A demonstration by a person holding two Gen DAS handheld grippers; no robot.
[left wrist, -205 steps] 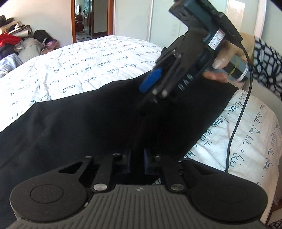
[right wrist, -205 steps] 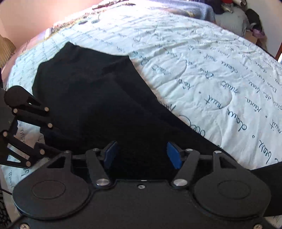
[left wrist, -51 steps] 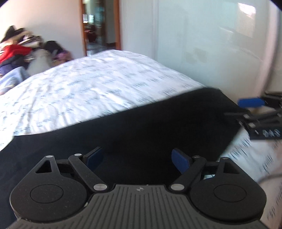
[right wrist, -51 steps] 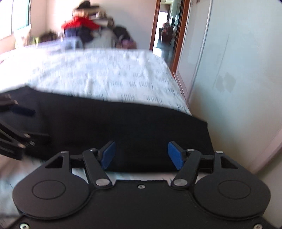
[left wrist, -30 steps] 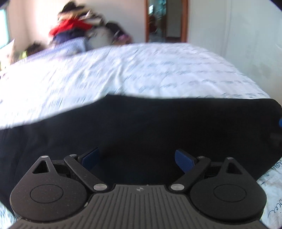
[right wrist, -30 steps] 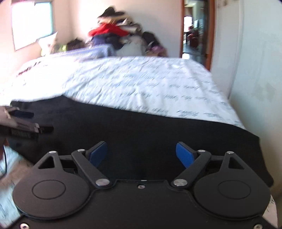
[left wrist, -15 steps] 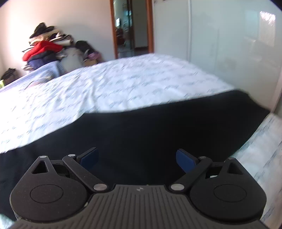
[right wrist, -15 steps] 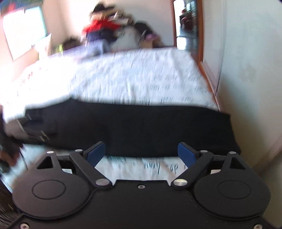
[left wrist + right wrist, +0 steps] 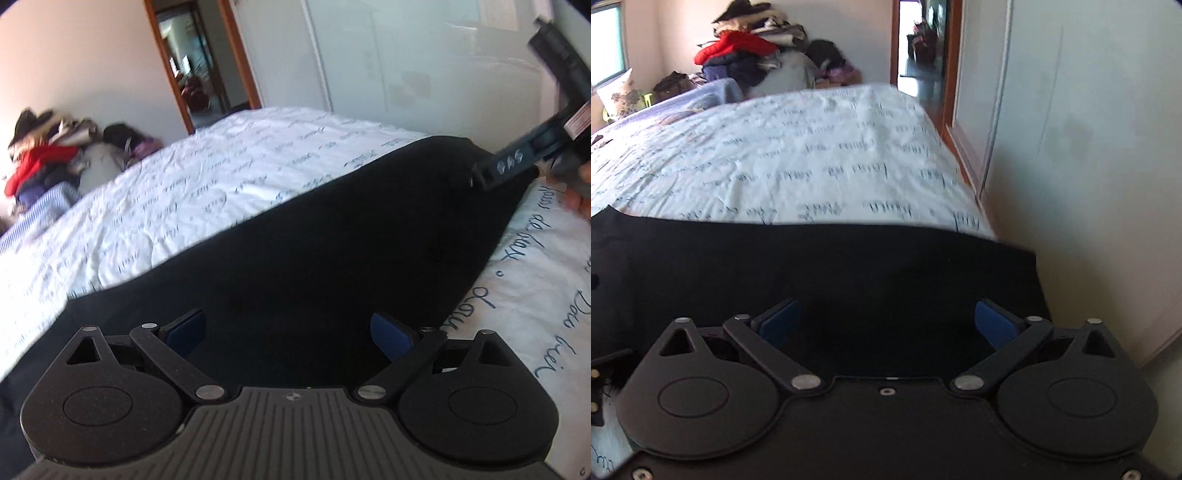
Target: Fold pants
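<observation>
Black pants [image 9: 314, 236] lie flat as a long band across the near edge of the bed [image 9: 221, 177]. Left gripper [image 9: 288, 334] and right gripper [image 9: 886, 325] hover over the cloth, blue pads spread wide, nothing between them. Next fold, my judgement: pinch matching corners, lift evenly, keep edges aligned.

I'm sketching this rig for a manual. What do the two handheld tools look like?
Both look alike: a matte black body with two round discs, black linkage arms with silver pivot screws, and blue finger pads. The left tool has a ribbed grey base; the right tool has a smooth black one. White characters mark the right tool's side.
</observation>
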